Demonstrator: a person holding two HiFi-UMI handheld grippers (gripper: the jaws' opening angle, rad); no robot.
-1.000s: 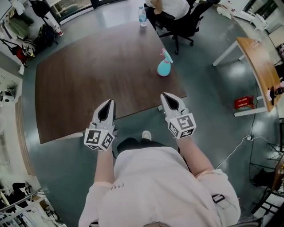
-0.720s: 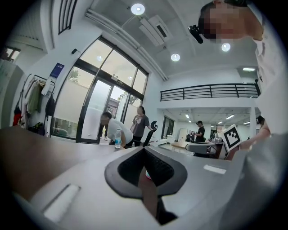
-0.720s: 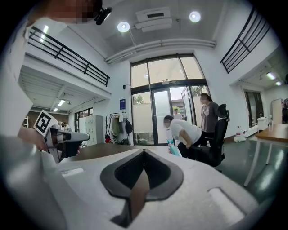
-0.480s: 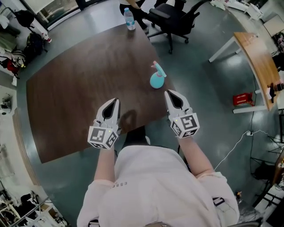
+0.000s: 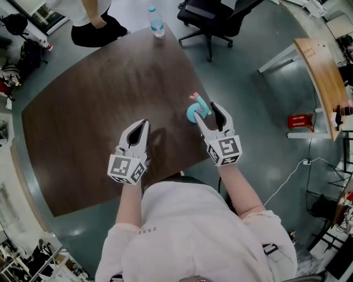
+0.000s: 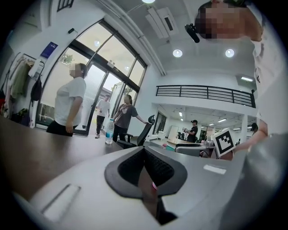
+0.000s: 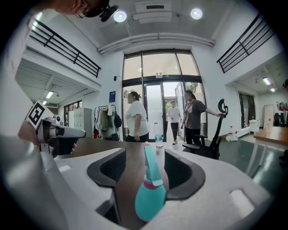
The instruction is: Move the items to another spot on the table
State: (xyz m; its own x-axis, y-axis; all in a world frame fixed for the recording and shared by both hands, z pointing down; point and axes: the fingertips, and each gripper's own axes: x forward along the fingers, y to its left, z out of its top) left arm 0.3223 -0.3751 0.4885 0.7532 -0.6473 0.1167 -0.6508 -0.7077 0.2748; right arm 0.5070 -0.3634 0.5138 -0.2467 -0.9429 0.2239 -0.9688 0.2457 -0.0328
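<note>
A teal spray bottle with a pink-tipped trigger stands near the right edge of the dark wooden table. My right gripper reaches around it, its jaws opening, and the bottle stands between the pads, close to the right one. The right gripper does not visibly squeeze it. My left gripper hovers over the table's near part, shut with nothing in it. In the left gripper view its jaws meet at the tips. A clear water bottle stands at the table's far edge.
A person stands at the table's far end, with others near the glass doors. A black office chair is behind the table's far right corner. On the right are a wooden desk and a red box on the floor.
My right gripper moved forward to the spray bottle and its jaws spread around it. The left gripper stayed shut and barely moved. A person came into view at the table's far end.
</note>
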